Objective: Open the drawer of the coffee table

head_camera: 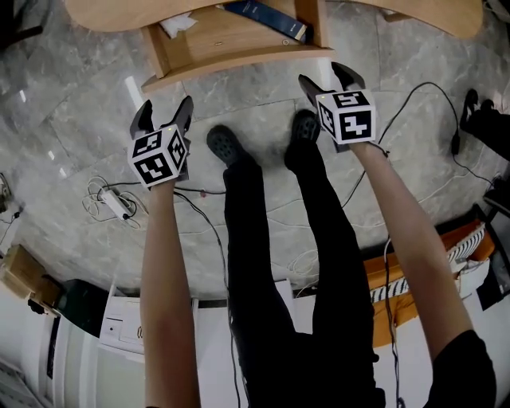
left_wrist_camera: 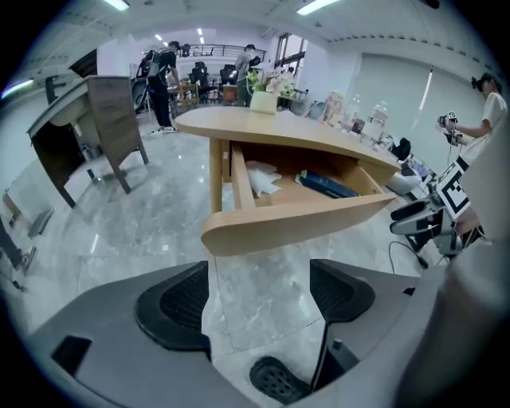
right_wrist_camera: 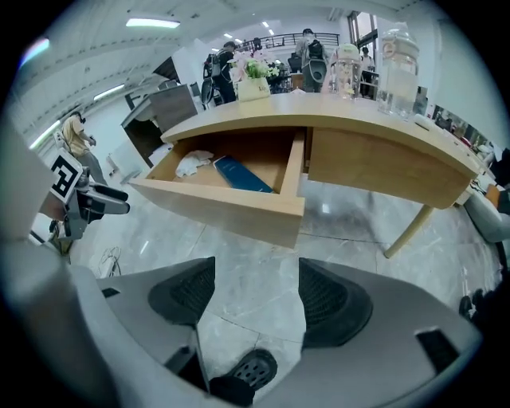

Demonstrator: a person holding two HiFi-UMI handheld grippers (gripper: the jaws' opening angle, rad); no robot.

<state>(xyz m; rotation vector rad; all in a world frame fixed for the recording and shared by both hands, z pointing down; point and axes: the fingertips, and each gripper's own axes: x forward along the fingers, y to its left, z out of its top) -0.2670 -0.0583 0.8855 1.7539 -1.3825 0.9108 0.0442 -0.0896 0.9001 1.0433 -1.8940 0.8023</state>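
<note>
The drawer (head_camera: 239, 64) is standing pulled well out from under the worktop (head_camera: 111, 12), at twelve o'clock from the person, and its front is hanging over the marble floor (head_camera: 72, 96). Its inside is showing from above. A dark book (head_camera: 267, 17) is lying toward its two o'clock corner and a crumpled white paper (head_camera: 177, 25) toward ten o'clock. Judging by this, the opening looks done, or nearly so.

The left hand-held gripper (head_camera: 165, 113) is hovering at about seven o'clock from the drawer front. Its jaws are spread wide with nothing between them. Its own view is showing only floor in the gap, and the curved front lies clear ahead at twelve o'clock.

The right hand-held gripper (head_camera: 327, 78) is likewise released and empty. It is sitting just off the front's five o'clock corner, near it but not touching. Its own view is showing bare floor between the pads and the drawer's edge.

Both are pointing at the front from a little way back, one toward each end. That is probably how a wide curved panel gets drawn out evenly, without skewing on its runners. The open jaws suggest the person is no longer loading the panel.

The person's two shoes (head_camera: 227, 145) are standing between the grippers at six o'clock from the drawer, clear of its travel.
</note>
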